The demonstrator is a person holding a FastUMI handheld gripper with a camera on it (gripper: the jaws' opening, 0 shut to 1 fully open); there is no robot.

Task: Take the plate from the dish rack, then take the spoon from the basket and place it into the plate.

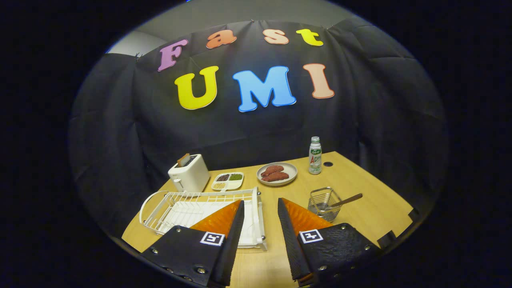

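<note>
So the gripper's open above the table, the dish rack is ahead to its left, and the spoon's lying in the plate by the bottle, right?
Not quite. In the gripper view the spoon stands in the wire basket; the plate by the bottle holds reddish food. The gripper is open, with the dish rack ahead, left.

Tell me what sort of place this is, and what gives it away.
Probably a staged kitchen tabletop inside a demo booth, not a real kitchen. A wooden table carries a white dish rack, a toaster and a plate of food, with black cloth hung behind. The tool hangs open above the table.
</note>
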